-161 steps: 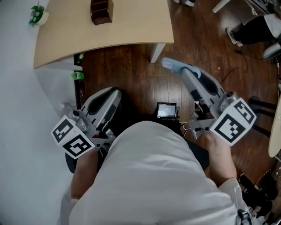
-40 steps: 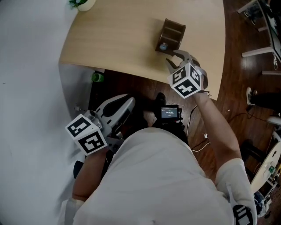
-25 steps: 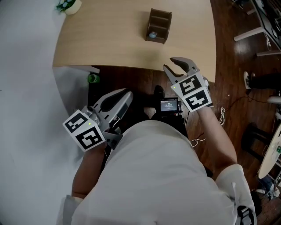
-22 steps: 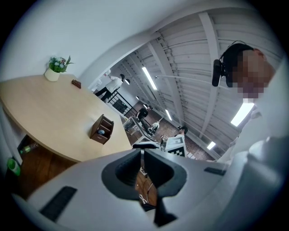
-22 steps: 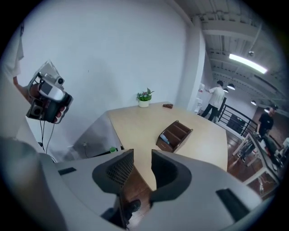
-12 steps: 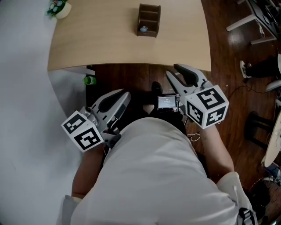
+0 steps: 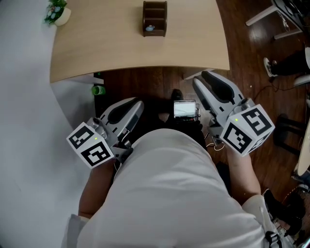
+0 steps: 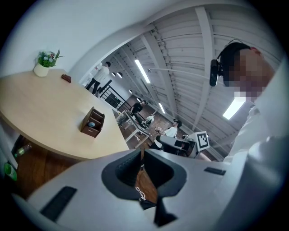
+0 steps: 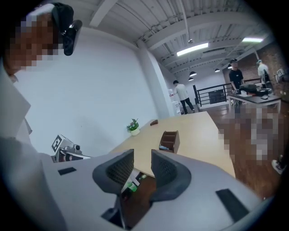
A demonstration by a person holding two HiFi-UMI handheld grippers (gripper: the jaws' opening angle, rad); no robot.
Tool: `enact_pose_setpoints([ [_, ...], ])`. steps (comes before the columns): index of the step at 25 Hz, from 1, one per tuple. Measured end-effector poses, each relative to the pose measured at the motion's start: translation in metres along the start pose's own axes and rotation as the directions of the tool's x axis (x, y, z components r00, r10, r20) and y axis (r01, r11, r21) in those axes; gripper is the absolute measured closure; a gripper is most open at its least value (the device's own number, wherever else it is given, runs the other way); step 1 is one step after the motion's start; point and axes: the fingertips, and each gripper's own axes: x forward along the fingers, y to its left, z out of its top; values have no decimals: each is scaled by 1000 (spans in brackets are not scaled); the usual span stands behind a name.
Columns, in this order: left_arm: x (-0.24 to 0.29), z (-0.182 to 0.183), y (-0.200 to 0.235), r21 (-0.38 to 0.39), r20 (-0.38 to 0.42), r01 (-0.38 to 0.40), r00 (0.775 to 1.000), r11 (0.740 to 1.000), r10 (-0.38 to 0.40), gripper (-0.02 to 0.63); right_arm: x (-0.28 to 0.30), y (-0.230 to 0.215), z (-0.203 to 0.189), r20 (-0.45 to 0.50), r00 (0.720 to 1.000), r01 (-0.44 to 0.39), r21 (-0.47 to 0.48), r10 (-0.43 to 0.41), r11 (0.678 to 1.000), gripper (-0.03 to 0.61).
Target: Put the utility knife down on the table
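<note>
A brown wooden organizer (image 7: 154,18) stands on the light wooden table (image 7: 97,43). A small pale blue thing (image 7: 150,28), seemingly the end of the utility knife, sits in its near compartment. My right gripper (image 7: 203,80) is open and empty, held low beside my body, short of the table's near edge. In the right gripper view the right gripper (image 9: 142,169) shows a clear gap between its jaws, with the organizer (image 9: 169,141) beyond. My left gripper (image 7: 138,104) hangs by my left side, shut on nothing. The left gripper view shows the left gripper (image 8: 141,155) with jaws touching and the organizer (image 8: 92,122) far off.
A small potted plant (image 7: 56,12) stands at the table's far left corner. A green bottle (image 7: 98,90) stands on the dark wood floor under the table's edge. A small screen device (image 7: 184,109) hangs at my chest. People, desks and chairs are in the background at the right.
My right gripper reached the organizer with the pale blue knife, came away empty and drew back over the table's edge to my side. The left gripper stayed put.
</note>
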Motion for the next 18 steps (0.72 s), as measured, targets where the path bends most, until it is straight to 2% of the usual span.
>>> enact_pose_setpoints([
  [7, 24, 2, -22, 38, -6, 5, 1000, 999, -5, 611, -29, -23, 6, 34, 999, 5, 15, -6, 1000, 459],
  [18, 89, -16, -75, 35, -1, 1, 1000, 999, -1, 611, -92, -75, 10, 53, 999, -3, 16, 2, 1000, 459],
])
